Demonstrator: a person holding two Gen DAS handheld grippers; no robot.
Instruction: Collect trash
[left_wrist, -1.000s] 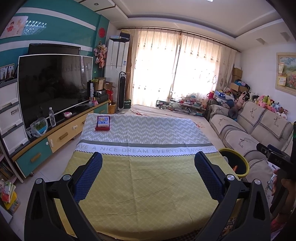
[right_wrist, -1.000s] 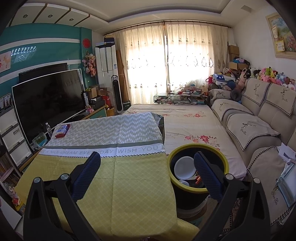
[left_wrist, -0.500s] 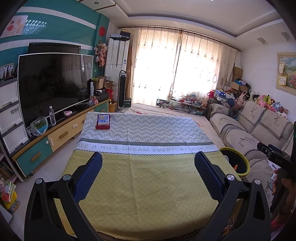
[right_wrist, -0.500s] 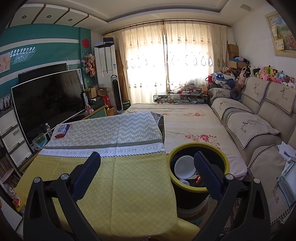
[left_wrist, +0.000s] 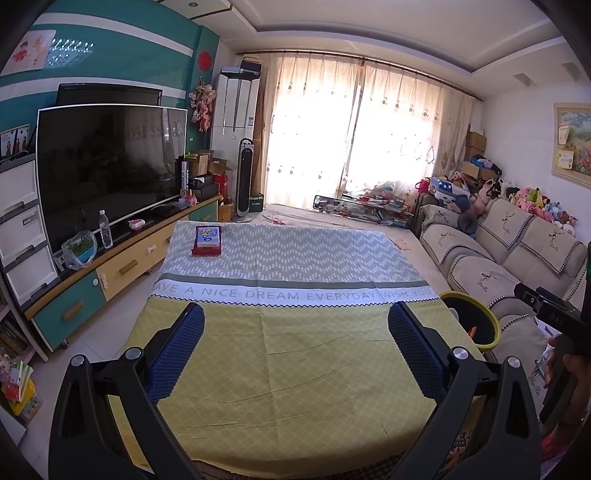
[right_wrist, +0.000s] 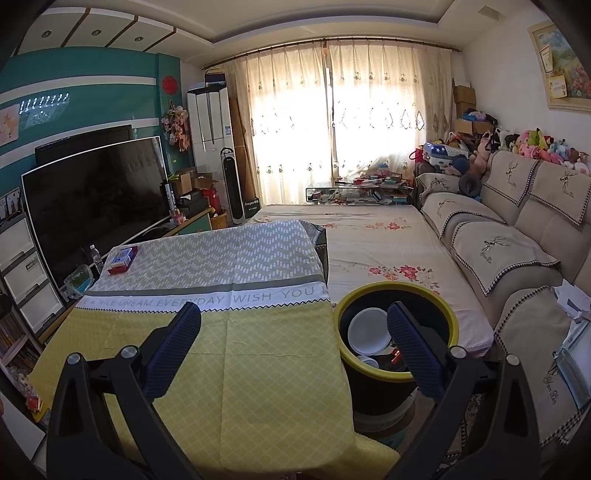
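In front of me is a tabletop (left_wrist: 295, 369) covered by a cloth (left_wrist: 288, 266), yellow on my near half and grey-and-white zigzag on the far half, with a white band of printed words between them. One thing lies on it: a small box (left_wrist: 207, 240), red with a blue and white top, flat at the far left corner.

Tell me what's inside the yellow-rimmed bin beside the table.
The bin holds a white plate, a small white cup and something red; the right gripper's finger covers the rest.
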